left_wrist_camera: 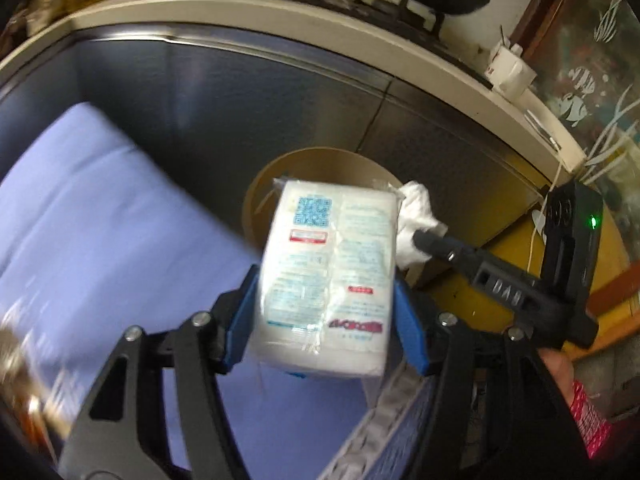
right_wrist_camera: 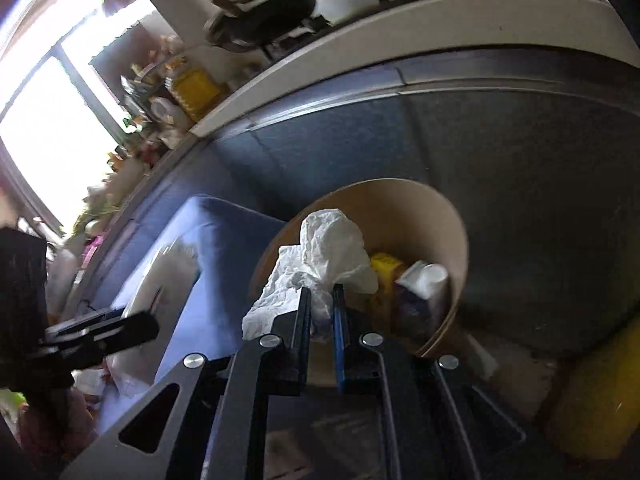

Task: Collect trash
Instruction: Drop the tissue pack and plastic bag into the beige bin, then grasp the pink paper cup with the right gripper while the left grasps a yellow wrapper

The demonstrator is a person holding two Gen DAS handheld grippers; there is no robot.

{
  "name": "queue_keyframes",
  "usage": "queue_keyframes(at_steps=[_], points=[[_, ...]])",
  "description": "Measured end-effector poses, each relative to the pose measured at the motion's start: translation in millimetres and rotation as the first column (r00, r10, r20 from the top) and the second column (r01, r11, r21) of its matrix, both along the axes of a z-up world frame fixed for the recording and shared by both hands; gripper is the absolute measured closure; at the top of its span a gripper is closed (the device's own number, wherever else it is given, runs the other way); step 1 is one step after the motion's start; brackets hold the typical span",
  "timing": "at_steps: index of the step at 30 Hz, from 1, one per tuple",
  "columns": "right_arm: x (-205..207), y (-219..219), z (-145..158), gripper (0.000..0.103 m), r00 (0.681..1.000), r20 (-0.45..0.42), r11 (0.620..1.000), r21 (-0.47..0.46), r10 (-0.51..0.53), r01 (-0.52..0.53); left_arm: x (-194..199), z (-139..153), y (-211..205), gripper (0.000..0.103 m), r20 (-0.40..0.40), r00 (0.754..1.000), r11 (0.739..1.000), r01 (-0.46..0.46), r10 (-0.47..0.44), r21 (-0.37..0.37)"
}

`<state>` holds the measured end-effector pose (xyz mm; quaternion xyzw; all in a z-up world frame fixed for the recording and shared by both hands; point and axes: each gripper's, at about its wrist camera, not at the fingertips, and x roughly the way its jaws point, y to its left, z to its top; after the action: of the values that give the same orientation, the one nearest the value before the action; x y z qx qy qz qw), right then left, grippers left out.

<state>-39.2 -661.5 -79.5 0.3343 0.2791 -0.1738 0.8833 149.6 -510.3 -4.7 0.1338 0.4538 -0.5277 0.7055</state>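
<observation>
Lavender cloth (left_wrist_camera: 100,216) beside bin (right_wrist_camera: 452,216); left hand-held gripper (left_wrist_camera: 326,320) clamps tissue pack (left_wrist_camera: 328,280), right hand-held gripper (right_wrist_camera: 322,300) pinches crumpled tissue (right_wrist_camera: 320,256).

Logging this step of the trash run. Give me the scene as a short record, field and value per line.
left gripper: shut on tissue pack
right gripper: shut on crumpled tissue
bin: round, tan, open top, already holds a yellow item and other trash
tissue position: over the bin's near rim
pack position: in the air, in front of the bin
beside bin: blue cushion
behind bin: dark cabinet front
</observation>
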Motion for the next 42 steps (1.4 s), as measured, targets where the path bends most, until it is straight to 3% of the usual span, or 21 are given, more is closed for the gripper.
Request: queue_keyframes(at_steps=[2, 4, 5, 6, 8, 11, 16, 20, 23, 26, 29, 30, 32, 33, 36, 40, 41, 42], points=[[4, -9, -8, 0.090, 1.000, -0.023, 1.000, -0.009, -0.008, 0.007, 1, -8, -19, 0.039, -0.003, 1.000, 0.999, 0.009, -0.009, 0.031], [9, -14, -16, 0.071, 0.999, -0.005, 0.999, 0.029, -0.032, 0.032, 5, -18, -35, 0.036, 0.012, 1.000, 0.997, -0.010, 0.009, 0.073], [9, -18, -18, 0.051, 0.999, 0.001, 0.998, 0.050, -0.044, 0.044, 7, -22, -40, 0.036, 0.008, 1.000, 0.997, -0.013, 0.013, 0.081], [8, -19, -19, 0.044, 0.998, 0.014, 0.997, 0.056, -0.063, 0.062, 9, -25, -44, 0.035, 0.001, 1.000, 0.996, -0.018, 0.018, 0.090], [3, -16, -13, 0.043, 0.996, 0.030, 0.996, 0.023, -0.086, 0.086, 12, -22, -43, 0.035, -0.006, 0.999, 0.994, -0.052, 0.053, 0.097], [-6, -10, 1, 0.043, 0.991, 0.070, 0.994, 0.000, -0.110, 0.110, 16, 2, -19, 0.035, -0.009, 0.994, 0.994, -0.105, 0.105, 0.015], [-12, 26, 38, 0.043, 0.984, 0.172, 0.996, -0.065, -0.044, 0.056, -3, 51, 84, 0.035, 0.052, 0.979, 0.970, -0.190, 0.200, -0.148], [13, 76, 47, 0.044, 0.977, 0.177, 0.993, -0.051, 0.117, -0.109, -21, 48, 177, 0.035, 0.084, 0.956, 0.950, -0.265, 0.281, -0.162], [47, 122, 44, 0.049, 0.956, 0.147, 0.967, -0.050, 0.255, -0.251, -32, 30, 260, 0.035, 0.109, 0.917, 0.922, -0.373, 0.383, -0.106], [93, 184, 44, 0.051, 0.897, 0.114, 0.904, -0.042, 0.428, -0.426, -38, 15, 347, 0.035, 0.131, 0.849, 0.859, -0.509, 0.512, -0.057], [145, 243, 55, 0.051, 0.808, 0.105, 0.814, -0.053, 0.580, -0.578, -35, 13, 427, 0.035, 0.139, 0.741, 0.752, -0.657, 0.657, -0.052], [170, 264, 63, 0.051, 0.778, 0.090, 0.783, -0.080, 0.622, -0.616, -32, 13, 452, 0.029, 0.148, 0.695, 0.708, -0.704, 0.703, -0.060], [199, 294, 75, 0.051, 0.728, 0.071, 0.731, -0.109, 0.682, -0.674, -22, 10, 480, 0.023, 0.146, 0.633, 0.646, -0.760, 0.760, -0.064], [215, 306, 79, 0.051, 0.707, 0.066, 0.710, -0.106, 0.704, -0.696, -14, 8, 496, 0.023, 0.109, 0.607, 0.616, -0.784, 0.787, -0.075], [262, 337, 83, 0.051, 0.679, 0.016, 0.676, -0.108, 0.734, -0.729, 2, -2, 505, 0.023, 0.021, 0.603, 0.602, -0.792, 0.797, -0.102], [312, 351, 73, 0.051, 0.657, -0.108, 0.649, -0.105, 0.746, -0.753, 20, -22, 494, 0.023, -0.047, 0.629, 0.624, -0.777, 0.776, -0.080], [317, 350, 71, 0.051, 0.650, -0.122, 0.645, -0.086, 0.750, -0.760, 20, -25, 489, 0.025, -0.055, 0.633, 0.629, -0.774, 0.772, -0.075], [319, 349, 62, 0.050, 0.628, -0.127, 0.630, -0.030, 0.768, -0.776, 22, -28, 485, 0.035, -0.067, 0.643, 0.638, -0.766, 0.763, -0.076]])
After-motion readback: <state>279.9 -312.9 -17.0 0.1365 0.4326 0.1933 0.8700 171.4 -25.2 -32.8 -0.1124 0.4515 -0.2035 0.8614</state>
